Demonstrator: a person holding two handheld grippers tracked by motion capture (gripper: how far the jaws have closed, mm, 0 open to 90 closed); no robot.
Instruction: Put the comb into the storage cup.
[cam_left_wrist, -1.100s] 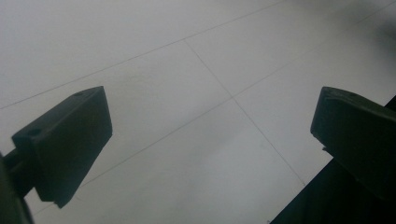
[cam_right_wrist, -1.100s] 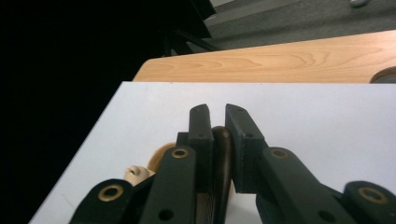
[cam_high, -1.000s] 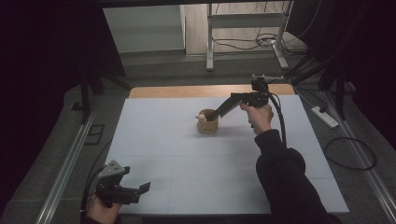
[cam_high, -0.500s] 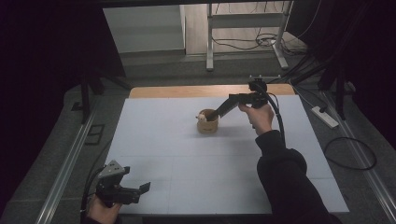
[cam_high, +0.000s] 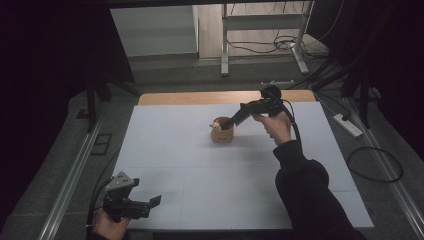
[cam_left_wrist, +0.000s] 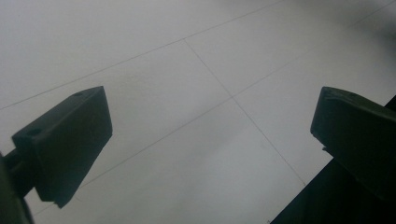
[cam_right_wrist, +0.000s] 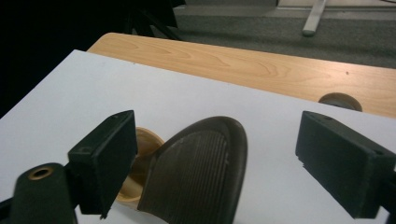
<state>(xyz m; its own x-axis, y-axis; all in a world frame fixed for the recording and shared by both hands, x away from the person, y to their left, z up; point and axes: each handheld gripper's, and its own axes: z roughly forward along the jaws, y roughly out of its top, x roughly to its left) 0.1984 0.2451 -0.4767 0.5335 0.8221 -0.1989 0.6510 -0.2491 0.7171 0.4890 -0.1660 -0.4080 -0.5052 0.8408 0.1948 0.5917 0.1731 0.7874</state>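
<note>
My left gripper (cam_left_wrist: 212, 140) hangs over the white table surface (cam_left_wrist: 187, 84), its two black jaws spread wide apart with nothing between them. One jaw rises at the lower left of the view, the other at the right edge. Thin seam lines cross the white surface and meet between the jaws. A dark edge cuts across the lower right corner.
</note>
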